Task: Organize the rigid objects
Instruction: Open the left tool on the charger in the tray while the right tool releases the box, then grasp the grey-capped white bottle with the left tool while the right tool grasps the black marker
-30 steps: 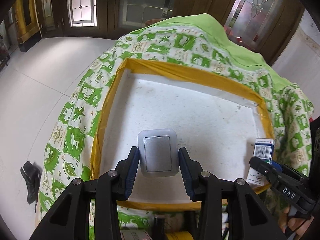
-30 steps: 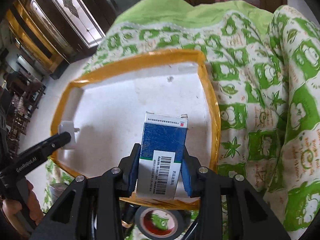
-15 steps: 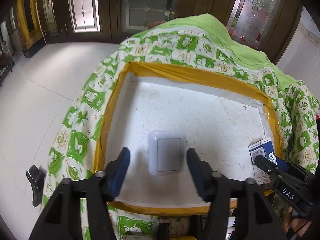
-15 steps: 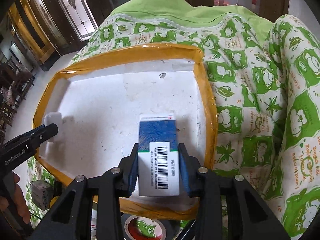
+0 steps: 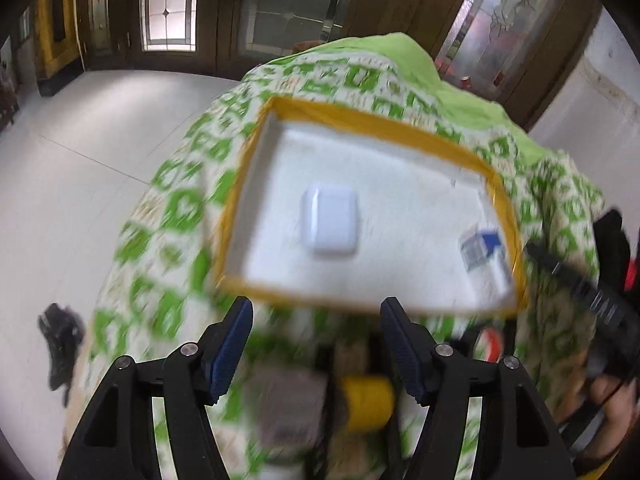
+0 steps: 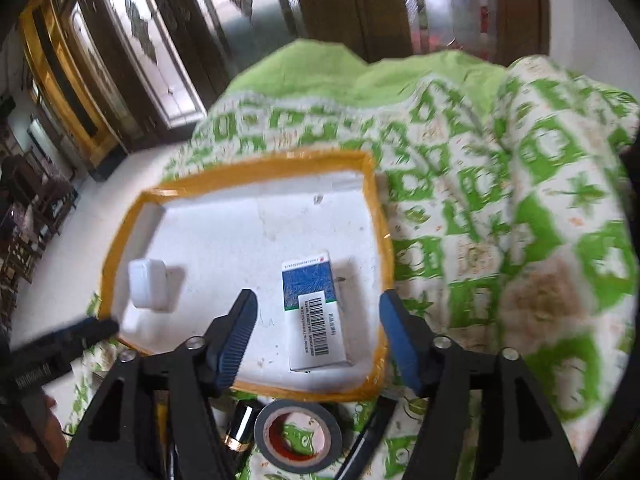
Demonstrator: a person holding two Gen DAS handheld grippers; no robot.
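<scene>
Item 1, left claw: released, jaws spread wide, holding nothing, positioned above the near rim of the tray and the loose items in front of it.

Item 2, white case: lies flat on the tray floor, left of centre, clear of every wall. Nearly square with rounded corners; its slightly longer axis runs away from the left camera.

Item 3, medicine box: lies flat in the right part of the tray, near the right wall but not touching it. Long axis runs near to far; barcode end toward the near rim, blue end pointing to the far wall.

Item 4, right claw: released, jaws apart on either side of the medicine box, touching nothing.

Item 5, unsorted stock in front of the tray: tape roll, yellow cylinder, grey box, blurred.

Handling note, judged: both items appear placed. To do the step well, lift each claw straight up and back, jaws wide, so neither item is nudged; then line the jaws across the next piece's narrow sides.
</scene>
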